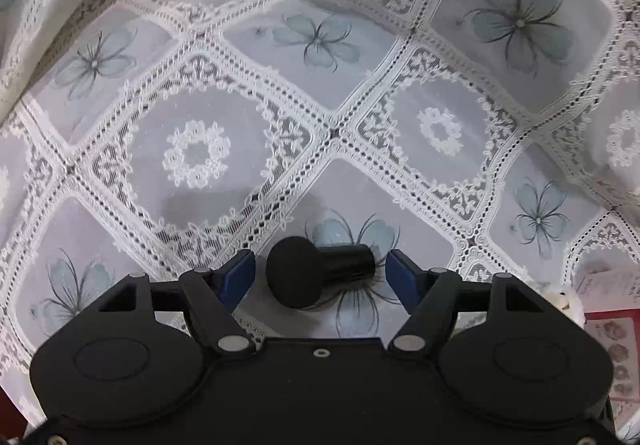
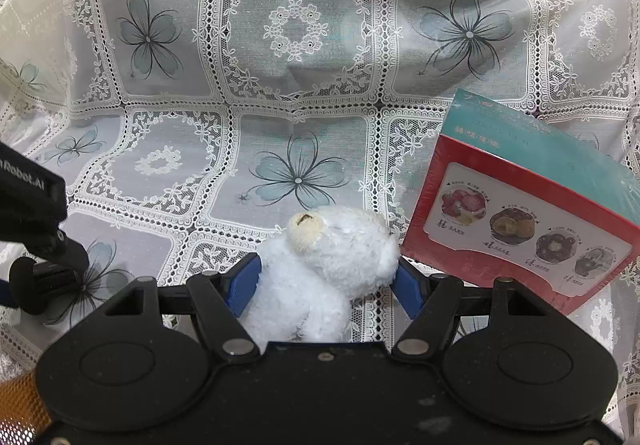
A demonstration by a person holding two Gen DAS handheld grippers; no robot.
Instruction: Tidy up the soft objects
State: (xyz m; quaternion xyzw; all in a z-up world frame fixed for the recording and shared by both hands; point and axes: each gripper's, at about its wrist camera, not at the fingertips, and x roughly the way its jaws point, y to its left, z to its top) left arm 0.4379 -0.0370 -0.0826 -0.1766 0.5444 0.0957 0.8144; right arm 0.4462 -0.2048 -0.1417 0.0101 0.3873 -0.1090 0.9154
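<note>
R gripper [image 2: 326,287] squeezing toy bear [image 2: 324,269]; L gripper [image 1: 320,273] slack round black knob [image 1: 316,271]. I worry bear snags box [image 2: 520,213].

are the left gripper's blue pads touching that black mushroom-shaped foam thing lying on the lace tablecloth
Apart. In the left wrist view, tablecloth shows between each blue pad of the left gripper and the black mushroom-shaped foam piece, which lies loose between open jaws.

You see a white plush bear [image 2: 332,265] with a beige muzzle, a red-and-teal box [image 2: 532,205], and white lace tablecloth [image 2: 300,85] with grey-blue flowers.
</note>
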